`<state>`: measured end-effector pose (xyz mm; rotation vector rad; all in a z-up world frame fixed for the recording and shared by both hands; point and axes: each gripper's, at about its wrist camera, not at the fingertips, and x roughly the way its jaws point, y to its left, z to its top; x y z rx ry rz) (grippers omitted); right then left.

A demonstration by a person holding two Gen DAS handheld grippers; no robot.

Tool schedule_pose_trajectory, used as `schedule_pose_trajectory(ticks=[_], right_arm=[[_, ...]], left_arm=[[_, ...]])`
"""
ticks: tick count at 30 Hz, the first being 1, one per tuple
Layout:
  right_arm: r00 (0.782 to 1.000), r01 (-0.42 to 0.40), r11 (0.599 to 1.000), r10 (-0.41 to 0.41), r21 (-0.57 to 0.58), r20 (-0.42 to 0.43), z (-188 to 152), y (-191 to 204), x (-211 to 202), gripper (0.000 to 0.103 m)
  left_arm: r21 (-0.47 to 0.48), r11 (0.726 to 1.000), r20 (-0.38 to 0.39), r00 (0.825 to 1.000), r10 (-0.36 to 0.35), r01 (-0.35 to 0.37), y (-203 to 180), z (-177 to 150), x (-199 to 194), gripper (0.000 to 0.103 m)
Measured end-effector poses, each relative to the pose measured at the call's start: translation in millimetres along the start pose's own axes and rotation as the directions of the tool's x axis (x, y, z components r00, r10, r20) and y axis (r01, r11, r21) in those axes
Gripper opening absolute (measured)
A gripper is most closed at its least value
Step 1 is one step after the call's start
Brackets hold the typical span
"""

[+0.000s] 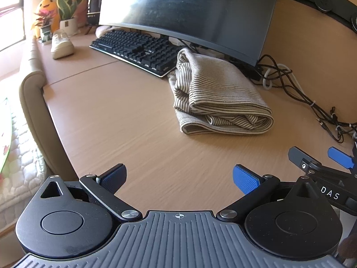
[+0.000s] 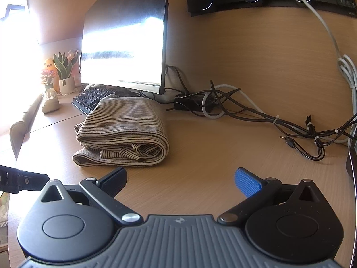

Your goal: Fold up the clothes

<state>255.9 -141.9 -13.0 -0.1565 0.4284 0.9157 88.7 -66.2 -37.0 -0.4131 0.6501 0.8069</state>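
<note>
A beige garment with thin dark stripes point(image 1: 221, 98) lies folded in a thick bundle on the wooden desk point(image 1: 125, 120), just in front of the monitor. The right wrist view shows the same folded garment point(image 2: 122, 131) ahead and to the left. My left gripper point(image 1: 179, 179) is open over bare desk, short of the garment and holding nothing. My right gripper point(image 2: 180, 182) is open too, just in front of the bundle's near edge, with nothing between its fingers. The right gripper's blue-padded fingers point(image 1: 339, 157) show at the right edge of the left wrist view.
A black keyboard point(image 1: 138, 51) and a dark monitor point(image 1: 189, 11) stand behind the garment. Tangled black and white cables point(image 2: 245, 111) run along the back right. A white shoe point(image 1: 61, 44), potted plants point(image 1: 65, 11) and a yellow plush sit far left. A padded rail point(image 1: 33, 93) borders the desk's left.
</note>
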Motion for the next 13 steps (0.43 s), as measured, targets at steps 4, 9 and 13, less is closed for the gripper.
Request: schedule_pose_trajectory(ticks=[4,9,13], right_arm=[[1.000,-0.001,1.000,0.001,0.000,0.000,-0.3,0.0,-0.4,0.103],[1.000,-0.002,1.000,0.002,0.000,-0.001,-0.2,0.0,-0.2,0.103],[1.000,-0.001,1.000,0.001,0.001,-0.002,-0.3,0.0,-0.1,0.103]], left_arm=[[-0.009,1.000,-0.004,1.000,0.004,-0.005,1.6,-0.5,0.4,0.103],[0.001,1.000,0.010,1.000,0.007,-0.007,2.0,-0.3,-0.1,0.103],[0.007,1.000,0.020,1.000,0.014,-0.014,1.3,0.1,-0.7,0.103]])
